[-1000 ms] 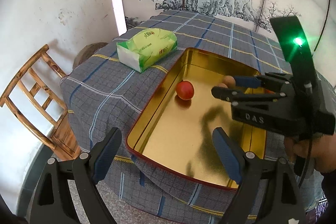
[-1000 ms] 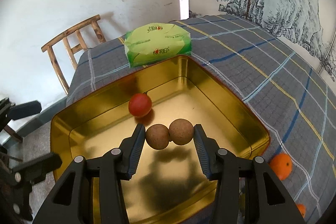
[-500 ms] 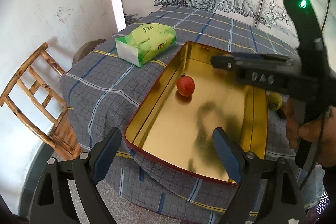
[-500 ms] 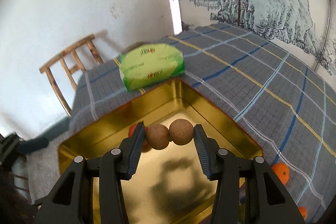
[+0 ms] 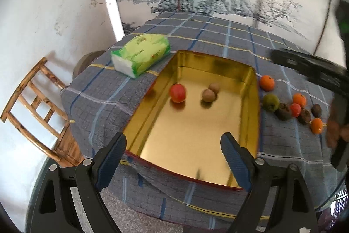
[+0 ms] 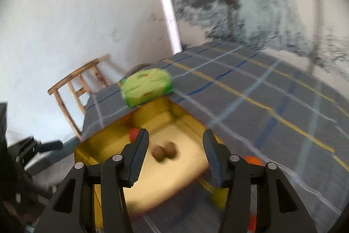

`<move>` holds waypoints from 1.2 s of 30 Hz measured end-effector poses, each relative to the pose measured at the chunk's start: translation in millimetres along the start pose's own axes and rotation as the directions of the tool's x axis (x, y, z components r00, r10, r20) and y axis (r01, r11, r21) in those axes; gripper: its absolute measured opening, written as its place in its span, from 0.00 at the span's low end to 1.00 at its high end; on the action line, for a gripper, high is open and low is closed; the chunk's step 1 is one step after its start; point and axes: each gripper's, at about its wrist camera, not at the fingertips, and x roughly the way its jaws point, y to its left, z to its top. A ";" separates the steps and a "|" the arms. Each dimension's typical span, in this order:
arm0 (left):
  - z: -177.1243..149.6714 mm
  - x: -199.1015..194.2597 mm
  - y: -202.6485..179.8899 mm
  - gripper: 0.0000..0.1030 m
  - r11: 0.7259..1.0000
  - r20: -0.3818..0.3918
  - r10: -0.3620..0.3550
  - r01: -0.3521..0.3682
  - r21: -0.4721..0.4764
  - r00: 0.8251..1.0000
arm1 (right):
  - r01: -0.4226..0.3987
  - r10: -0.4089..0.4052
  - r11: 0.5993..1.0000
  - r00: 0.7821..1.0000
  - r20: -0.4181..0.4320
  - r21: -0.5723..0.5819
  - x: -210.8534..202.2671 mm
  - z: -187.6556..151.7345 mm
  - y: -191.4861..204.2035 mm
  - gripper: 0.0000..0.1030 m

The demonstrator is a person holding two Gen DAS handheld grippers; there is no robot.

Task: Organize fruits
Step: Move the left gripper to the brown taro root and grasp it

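Collecting tin: gold tray (image 5: 250,88) sits on the checked tablecloth (image 5: 104,88), walls keeping round fruit from rolling off.
Waiting fruit: loose row (image 5: 292,106) lies just beside the tray's right wall, probably next to go in.
Placed fruit: red one (image 5: 177,92) and brown pair (image 5: 210,92) rest inside, touching each other.
Right gripper (image 6: 175,149): jaws just opening, pair released below, tilted down.
Left gripper (image 5: 173,156): spread wide, empty, angled down over the near rim.

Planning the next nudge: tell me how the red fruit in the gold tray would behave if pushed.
The red fruit looks round and smooth, so it would probably roll freely across the gold tray, whose floor looks slick. The tray's upright walls should stop it. Its glossy skin may slip under a light pinch.
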 end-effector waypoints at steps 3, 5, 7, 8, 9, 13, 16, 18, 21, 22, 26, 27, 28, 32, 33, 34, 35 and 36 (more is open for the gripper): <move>-0.6 -5.6 -18.8 0.83 0.998 0.010 -0.044 0.044 0.051 0.999 | 0.097 -0.098 0.995 0.994 0.038 0.030 -50.8 -30.4 -34.5 0.51; -0.5 -9.7 -33.8 0.83 0.993 0.015 -0.076 0.075 0.091 0.997 | 0.175 -0.177 0.983 0.984 0.032 0.061 -81.0 -57.1 -60.5 0.51; -0.3 -14.5 -51.4 0.83 0.984 0.018 -0.120 0.116 0.135 0.993 | 0.247 -0.249 0.963 0.969 -0.001 0.108 -106.9 -87.9 -89.2 0.51; -0.3 -16.6 -60.3 0.83 0.979 0.020 -0.137 0.133 0.155 0.990 | 0.284 -0.283 0.949 0.959 -0.028 0.136 -118.6 -105.6 -104.1 0.51; 0.4 -18.6 -70.7 0.83 0.972 0.021 -0.158 0.152 0.180 0.987 | 0.320 -0.316 0.935 0.947 -0.048 0.151 -127.8 -119.2 -115.5 0.51; 3.9 -21.6 -101.7 0.82 0.941 0.012 -0.237 0.227 0.252 0.971 | 0.409 -0.397 0.888 0.913 -0.097 0.209 -155.7 -161.6 -155.2 0.51; 7.5 -20.6 -122.5 0.81 0.901 -0.011 -0.298 0.285 0.328 0.955 | 0.445 -0.429 0.857 0.896 -0.118 0.260 -168.3 -181.5 -183.2 0.50; 10.2 -17.8 -136.8 0.73 0.861 -0.036 -0.334 0.320 0.395 0.942 | 0.456 -0.438 0.840 0.890 -0.127 0.295 -171.4 -188.5 -197.7 0.50; 17.0 -9.4 -150.7 0.70 0.823 -0.059 -0.348 0.335 0.458 0.936 | 0.450 -0.434 0.833 0.892 -0.123 0.322 -176.2 -198.0 -207.4 0.50; 19.4 -6.4 -153.6 0.69 0.819 -0.067 -0.346 0.336 0.465 0.936 | 0.446 -0.431 0.833 0.894 -0.122 0.327 -175.5 -199.2 -209.3 0.50; 35.6 16.5 -158.6 0.59 0.806 -0.142 -0.369 0.393 0.443 0.918 | 0.431 -0.418 0.837 0.901 -0.116 0.335 -173.0 -203.3 -210.1 0.50; 38.8 19.4 -160.4 0.55 0.798 -0.154 -0.380 0.407 0.445 0.912 | 0.426 -0.412 0.839 0.904 -0.116 0.339 -172.2 -203.9 -211.1 0.50; 41.1 22.1 -164.2 0.55 0.783 -0.165 -0.389 0.420 0.460 0.906 | 0.422 -0.409 0.839 0.905 -0.115 0.342 -171.7 -203.9 -209.8 0.50; 39.8 31.9 -183.0 0.42 0.688 -0.206 -0.403 0.444 0.575 0.892 | 0.400 -0.388 0.840 0.915 -0.110 0.368 -171.6 -205.6 -212.7 0.50; 38.6 35.8 -189.8 0.42 0.650 -0.228 -0.404 0.453 0.610 0.886 | 0.394 -0.380 0.841 0.918 -0.113 0.371 -170.7 -206.0 -213.5 0.50; 38.6 39.5 -194.6 0.41 0.628 -0.241 -0.399 0.456 0.630 0.884 | 0.390 -0.376 0.842 0.920 -0.112 0.373 -170.2 -205.8 -214.0 0.50; 38.9 44.4 -199.0 0.40 0.606 -0.257 -0.392 0.458 0.650 0.883 | 0.388 -0.375 0.842 0.921 -0.109 0.375 -170.6 -206.1 -214.3 0.50; 39.5 50.9 -203.1 0.39 0.580 -0.281 -0.387 0.469 0.666 0.878 | 0.386 -0.374 0.842 0.921 -0.108 0.378 -170.8 -206.5 -214.6 0.51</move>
